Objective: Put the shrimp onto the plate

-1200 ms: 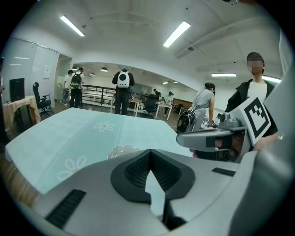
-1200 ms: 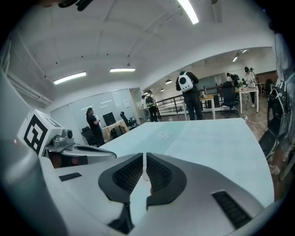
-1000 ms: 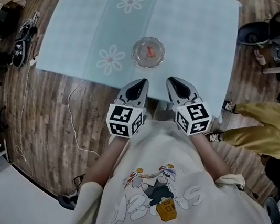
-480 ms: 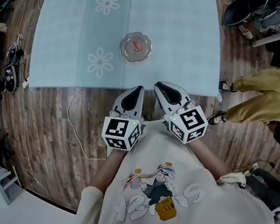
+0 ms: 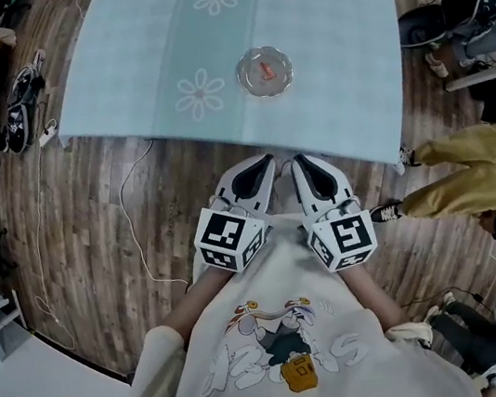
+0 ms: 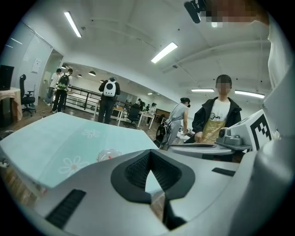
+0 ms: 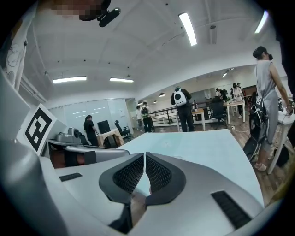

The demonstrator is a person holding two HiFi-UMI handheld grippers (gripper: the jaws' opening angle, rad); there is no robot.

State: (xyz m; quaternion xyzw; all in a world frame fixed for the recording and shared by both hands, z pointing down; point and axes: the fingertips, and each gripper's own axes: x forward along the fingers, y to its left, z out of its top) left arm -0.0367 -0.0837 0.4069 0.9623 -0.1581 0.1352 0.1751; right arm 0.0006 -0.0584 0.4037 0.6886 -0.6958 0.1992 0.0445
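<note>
Left claw (image 5: 263, 160) and right claw (image 5: 301, 161) are clenched empty, short of the pale-blue surface (image 5: 340, 45) where a small orange shrimp (image 5: 266, 71) lies on a clear glass plate (image 5: 246, 78).

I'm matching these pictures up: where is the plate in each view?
Head view: plate at upper centre, on the table.
Left gripper view: plate left of centre, on the table.
Right gripper view: not visible.
Shared landmark: the blue table, in all three.

Clear glass plate (image 5: 264, 71), wood-plank floor (image 5: 93, 228)
</note>
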